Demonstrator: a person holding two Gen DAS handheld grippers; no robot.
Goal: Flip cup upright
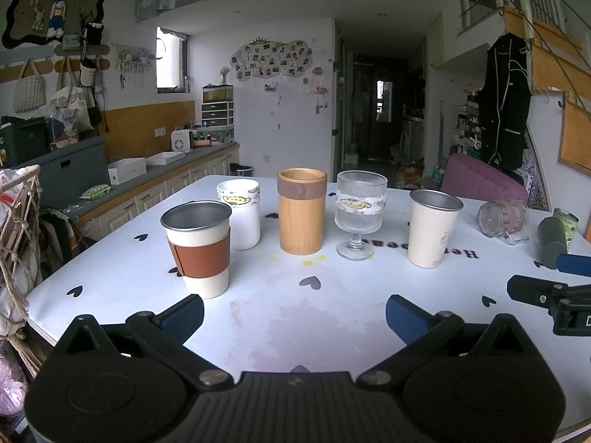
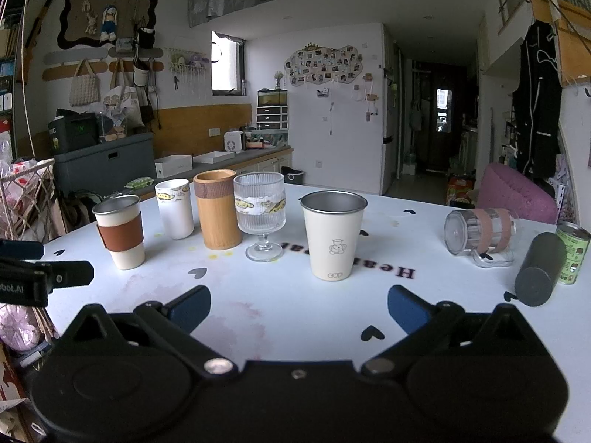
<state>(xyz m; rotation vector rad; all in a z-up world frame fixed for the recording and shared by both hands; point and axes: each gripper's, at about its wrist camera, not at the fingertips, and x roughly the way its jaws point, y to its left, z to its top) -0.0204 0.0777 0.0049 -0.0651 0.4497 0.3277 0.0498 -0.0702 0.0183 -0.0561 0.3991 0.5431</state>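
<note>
A clear glass mug (image 2: 478, 237) with tape bands lies on its side at the right of the white table (image 2: 295, 295); it also shows in the left wrist view (image 1: 500, 217). A dark tumbler (image 2: 540, 268) lies tipped beside it, also in the left wrist view (image 1: 552, 241). Upright in a row stand a sleeved cup (image 1: 199, 247), a white cup (image 1: 240, 217), a bamboo cup (image 1: 302, 210), a ribbed goblet (image 1: 359, 214) and a cream steel cup (image 1: 433, 232). My left gripper (image 1: 294, 313) is open and empty. My right gripper (image 2: 299, 306) is open and empty, short of the cream cup (image 2: 333, 234).
A green can (image 2: 572, 254) stands at the far right by the tumbler. A pink chair (image 2: 517, 192) is behind the table. A counter (image 1: 147, 181) runs along the left, with a rope basket (image 1: 14, 243) near the table's left edge.
</note>
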